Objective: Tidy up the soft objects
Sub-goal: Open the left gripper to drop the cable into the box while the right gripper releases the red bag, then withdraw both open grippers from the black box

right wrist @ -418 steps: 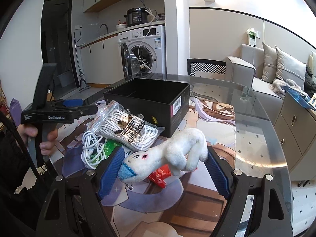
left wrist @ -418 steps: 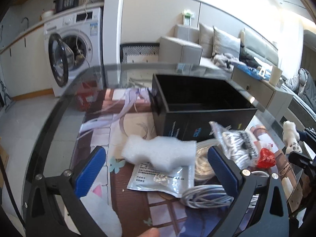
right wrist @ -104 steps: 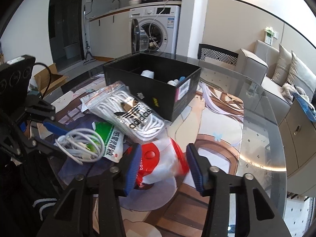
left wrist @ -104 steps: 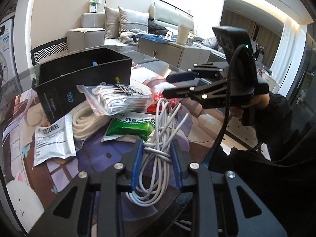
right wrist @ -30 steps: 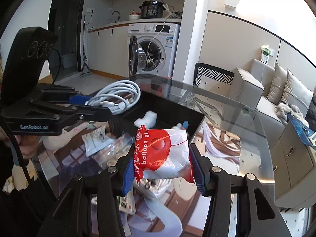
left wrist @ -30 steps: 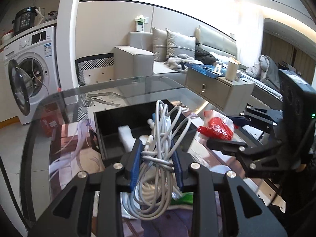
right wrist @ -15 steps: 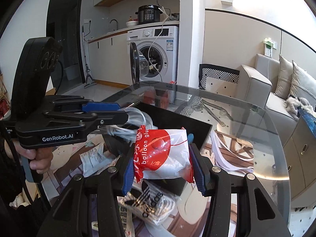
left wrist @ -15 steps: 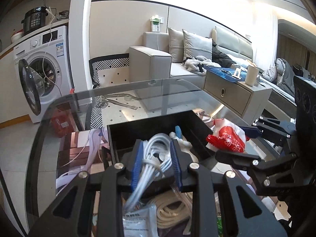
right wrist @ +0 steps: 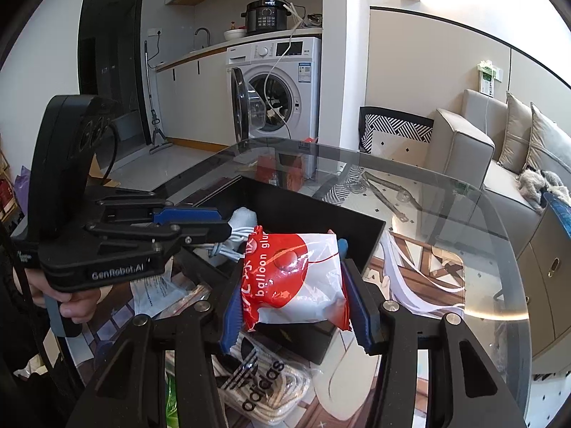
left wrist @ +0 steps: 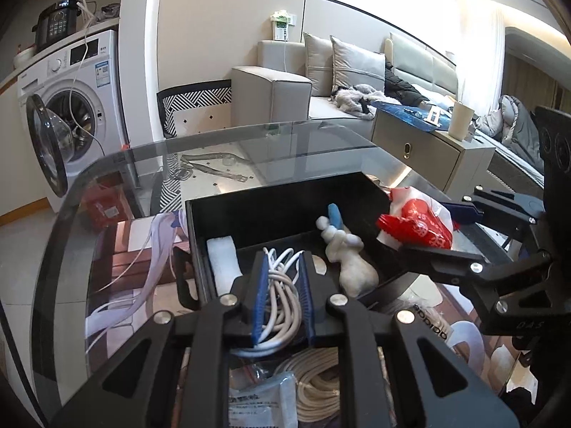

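A black box [left wrist: 285, 199] stands on the glass table and holds a white foam piece [left wrist: 223, 265] and a white plush toy [left wrist: 351, 262]. My left gripper [left wrist: 282, 285] is shut on a white cable bundle [left wrist: 282, 294], lowered into the box's near side. My right gripper [right wrist: 292, 285] is shut on a red and white balloon bag [right wrist: 294, 280] and holds it above the box [right wrist: 314, 210]. The bag also shows in the left wrist view [left wrist: 417, 223], over the box's right wall. The left gripper shows in the right wrist view [right wrist: 200, 223].
A beige rope coil [left wrist: 317, 388] and plastic packets [left wrist: 264, 403] lie on the table in front of the box. An adidas bag of cord [right wrist: 264, 381] lies under my right gripper. The glass table's rim [left wrist: 71, 214] curves on the left. A washing machine [left wrist: 67, 107] stands behind.
My left gripper has lowered the cable bundle from above the box down into it. My right gripper has brought the balloon bag closer over the box.
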The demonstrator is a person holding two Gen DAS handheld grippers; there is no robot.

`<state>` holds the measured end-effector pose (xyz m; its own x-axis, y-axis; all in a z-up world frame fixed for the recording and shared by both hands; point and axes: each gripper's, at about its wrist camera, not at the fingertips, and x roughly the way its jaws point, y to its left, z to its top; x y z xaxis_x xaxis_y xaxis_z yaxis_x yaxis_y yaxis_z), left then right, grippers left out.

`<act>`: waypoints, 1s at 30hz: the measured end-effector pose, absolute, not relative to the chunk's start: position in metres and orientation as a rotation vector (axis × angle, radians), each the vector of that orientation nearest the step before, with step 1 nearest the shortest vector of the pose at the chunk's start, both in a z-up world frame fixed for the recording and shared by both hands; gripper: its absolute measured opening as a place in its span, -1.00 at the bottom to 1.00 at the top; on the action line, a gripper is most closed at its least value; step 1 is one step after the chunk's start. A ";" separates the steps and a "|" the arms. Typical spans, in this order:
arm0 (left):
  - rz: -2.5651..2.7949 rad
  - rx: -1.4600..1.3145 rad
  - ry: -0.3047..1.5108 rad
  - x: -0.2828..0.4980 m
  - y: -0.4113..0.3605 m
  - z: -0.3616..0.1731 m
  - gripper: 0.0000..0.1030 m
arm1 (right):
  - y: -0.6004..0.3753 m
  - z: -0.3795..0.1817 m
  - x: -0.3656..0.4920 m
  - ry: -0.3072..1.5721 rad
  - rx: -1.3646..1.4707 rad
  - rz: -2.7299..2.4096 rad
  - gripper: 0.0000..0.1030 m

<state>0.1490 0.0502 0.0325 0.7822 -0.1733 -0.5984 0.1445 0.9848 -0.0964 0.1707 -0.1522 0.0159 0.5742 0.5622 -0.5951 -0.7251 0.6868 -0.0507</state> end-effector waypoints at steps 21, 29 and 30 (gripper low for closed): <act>-0.080 -0.032 0.612 0.114 0.063 0.044 1.00 | -0.176 0.021 0.162 0.555 -0.258 0.699 0.99; -0.059 -0.049 0.618 0.094 0.072 0.039 1.00 | -0.196 0.012 0.146 0.612 -0.191 0.708 0.99; -0.055 -0.050 0.618 0.092 0.072 0.038 1.00 | -0.197 0.011 0.145 0.616 -0.192 0.705 0.99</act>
